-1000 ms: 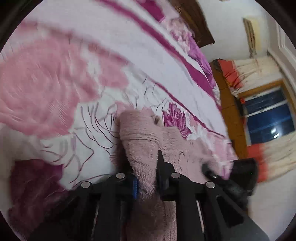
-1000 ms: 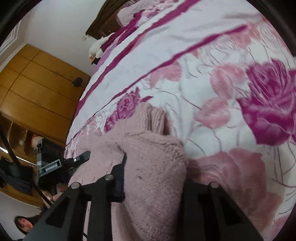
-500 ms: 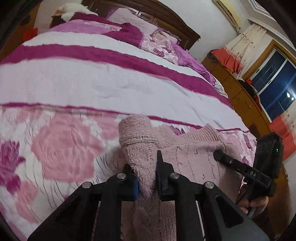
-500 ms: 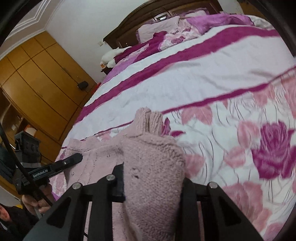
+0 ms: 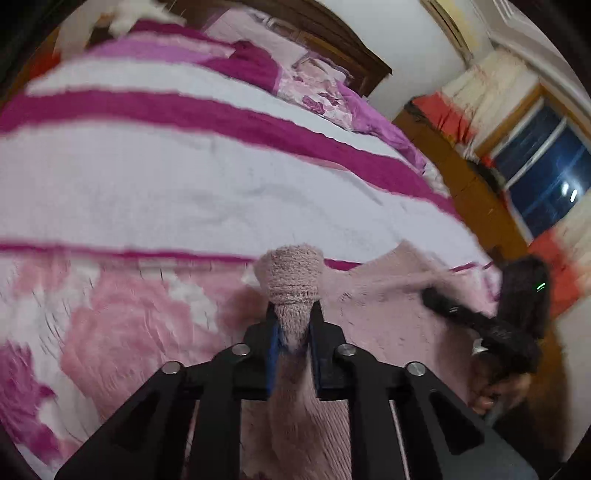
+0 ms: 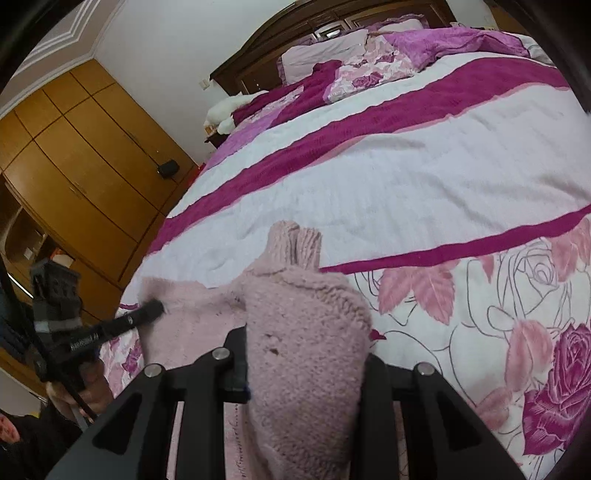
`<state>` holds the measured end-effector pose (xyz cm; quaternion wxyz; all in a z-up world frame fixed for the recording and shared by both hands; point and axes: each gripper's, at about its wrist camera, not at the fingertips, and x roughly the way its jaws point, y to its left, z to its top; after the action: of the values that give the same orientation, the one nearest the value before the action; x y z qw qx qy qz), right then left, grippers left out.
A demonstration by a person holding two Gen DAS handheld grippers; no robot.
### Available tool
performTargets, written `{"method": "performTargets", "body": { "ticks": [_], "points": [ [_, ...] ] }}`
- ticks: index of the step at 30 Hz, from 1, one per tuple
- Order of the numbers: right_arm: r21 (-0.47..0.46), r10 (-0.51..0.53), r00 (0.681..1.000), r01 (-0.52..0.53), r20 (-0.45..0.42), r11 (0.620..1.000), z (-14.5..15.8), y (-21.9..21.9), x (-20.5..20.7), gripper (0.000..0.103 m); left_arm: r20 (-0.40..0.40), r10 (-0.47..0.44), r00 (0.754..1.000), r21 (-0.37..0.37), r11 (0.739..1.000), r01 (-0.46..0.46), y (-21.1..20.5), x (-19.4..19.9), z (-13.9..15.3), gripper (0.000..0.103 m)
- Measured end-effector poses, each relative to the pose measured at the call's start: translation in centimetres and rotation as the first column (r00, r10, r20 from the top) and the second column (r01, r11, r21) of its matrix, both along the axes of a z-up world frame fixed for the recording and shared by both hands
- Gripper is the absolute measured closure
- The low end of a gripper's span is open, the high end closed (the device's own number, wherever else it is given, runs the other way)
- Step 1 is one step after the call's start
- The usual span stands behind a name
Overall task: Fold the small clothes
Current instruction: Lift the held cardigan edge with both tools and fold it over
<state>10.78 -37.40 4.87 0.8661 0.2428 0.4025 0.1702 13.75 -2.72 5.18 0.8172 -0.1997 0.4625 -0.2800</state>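
A pale pink knitted sweater (image 5: 373, 317) lies on the bed near its foot edge. My left gripper (image 5: 293, 332) is shut on a bunched cuff or corner of it, which sticks up between the fingers. My right gripper (image 6: 306, 354) is shut on another thick fold of the same sweater (image 6: 306, 332), with a ribbed cuff (image 6: 295, 243) beyond it. Each gripper shows in the other's view: the right one in the left wrist view (image 5: 480, 317), the left one in the right wrist view (image 6: 110, 325). The sweater is stretched between them.
The bed has a white quilt (image 6: 388, 170) with magenta stripes and pink roses. Pillows and a dark wooden headboard (image 6: 332, 22) are at the far end. A wooden wardrobe (image 6: 74, 147) stands to the left, a window with curtains (image 5: 535, 177) to the right.
Both grippers have lifted and tilted up with the sweater, so the views swung from the quilt close up to the whole bed and headboard. Both grips stayed shut.
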Motion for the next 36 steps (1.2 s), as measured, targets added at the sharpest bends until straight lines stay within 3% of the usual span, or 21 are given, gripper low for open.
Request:
{"method": "performTargets", "body": {
  "ticks": [1,2,3,5,7,8,9,10,12,14,17,19,21,23,24,25,28,32,33,35,36],
  "points": [
    [-0.008,-0.001,1.0,0.001,-0.004,1.0,-0.2,0.1,0.0,0.076,-0.025,0.01,1.0,-0.055,0.998,-0.012,0.5,0.0,-0.4,0.066],
    [-0.012,-0.004,1.0,0.004,-0.01,1.0,-0.4,0.0,0.1,0.075,-0.055,0.009,0.998,-0.122,0.992,-0.016,1.0,0.1,-0.9,0.052],
    [-0.008,-0.008,1.0,0.007,-0.02,1.0,-0.6,0.0,0.3,0.075,-0.082,-0.007,0.997,-0.178,0.984,-0.007,0.9,0.2,-1.5,0.045],
    [0.006,-0.017,0.999,0.018,-0.033,1.0,-0.9,-0.1,0.2,0.075,-0.174,-0.06,0.983,-0.199,0.98,0.025,-0.1,0.8,-3.1,0.045],
    [-0.004,-0.018,0.999,0.018,-0.032,1.0,-1.0,-0.1,0.3,0.075,-0.215,-0.081,0.973,-0.139,0.989,0.052,-1.7,1.1,-4.6,0.048],
    [-0.014,-0.016,0.999,0.016,-0.028,1.0,-0.9,0.1,0.2,0.075,-0.207,-0.079,0.975,-0.109,0.992,0.058,-2.3,1.0,-4.9,0.054],
    [-0.02,-0.014,1.0,0.013,-0.025,1.0,-0.8,0.2,0.2,0.075,-0.2,-0.066,0.978,-0.064,0.996,0.054,-2.7,1.0,-5.1,0.081],
    [-0.027,-0.011,1.0,0.01,-0.02,1.0,-0.8,0.3,0.2,0.075,-0.207,-0.037,0.978,-0.015,0.999,0.034,-2.9,0.9,-5.4,0.097],
    [-0.035,-0.009,1.0,0.008,-0.018,0.999,-0.6,0.6,0.2,0.075,-0.223,-0.014,0.975,-0.06,0.998,0.001,-2.4,0.8,-5.3,0.103],
    [-0.034,-0.01,1.0,0.009,-0.017,0.999,-0.5,0.6,0.2,0.075,-0.198,-0.001,0.98,-0.082,0.997,-0.016,-1.9,0.4,-4.3,0.103],
    [-0.03,-0.009,1.0,0.009,-0.007,1.0,-0.2,0.6,0.1,0.075,-0.103,0.009,0.995,-0.041,0.999,-0.013,-2.3,-0.5,-2.4,0.103],
    [-0.03,-0.009,1.0,0.009,0.0,1.0,0.0,0.5,0.1,0.075,-0.091,0.002,0.996,-0.004,1.0,-0.002,-2.5,-0.4,-1.8,0.103],
    [-0.028,-0.008,1.0,0.008,-0.003,1.0,-0.1,0.5,0.1,0.075,-0.102,0.011,0.995,-0.033,0.999,-0.014,-1.5,0.1,-1.9,0.101],
    [-0.03,-0.008,1.0,0.008,-0.011,1.0,-0.3,0.5,0.2,0.075,-0.106,0.076,0.991,-0.062,0.995,-0.083,0.4,-0.1,-2.4,0.078],
    [-0.032,-0.006,1.0,0.006,-0.012,0.999,-0.5,0.5,0.2,0.075,-0.122,0.094,0.988,-0.09,0.99,-0.105,1.3,0.1,-2.8,0.049],
    [-0.031,-0.004,1.0,0.004,-0.015,1.0,-0.6,0.5,0.2,0.075,-0.148,0.108,0.983,-0.118,0.985,-0.126,2.2,0.3,-3.4,0.038],
    [-0.023,-0.001,1.0,0.001,-0.018,1.0,-0.6,0.4,0.2,0.075,-0.301,0.077,0.95,-0.191,0.972,-0.139,2.7,1.0,-6.3,0.038],
    [-0.02,0.004,1.0,-0.005,-0.015,1.0,-0.6,0.4,0.2,0.075,-0.317,-0.131,0.939,-0.321,0.947,0.023,0.3,-0.4,-7.2,0.038],
    [-0.02,0.006,1.0,-0.006,-0.014,1.0,-0.6,0.5,0.2,0.075,-0.312,-0.151,0.938,-0.317,0.947,0.047,-0.5,-1.1,-7.5,0.038],
    [-0.02,0.01,1.0,-0.01,-0.014,1.0,-0.7,0.4,0.2,0.075,-0.26,-0.143,0.955,-0.226,0.97,0.084,-1.9,-1.5,-6.9,0.041],
    [-0.019,0.012,1.0,-0.012,-0.013,1.0,-0.7,0.4,0.2,0.075,-0.255,-0.119,0.96,-0.205,0.976,0.067,-2.1,-1.3,-6.8,0.067]
  ]
}}
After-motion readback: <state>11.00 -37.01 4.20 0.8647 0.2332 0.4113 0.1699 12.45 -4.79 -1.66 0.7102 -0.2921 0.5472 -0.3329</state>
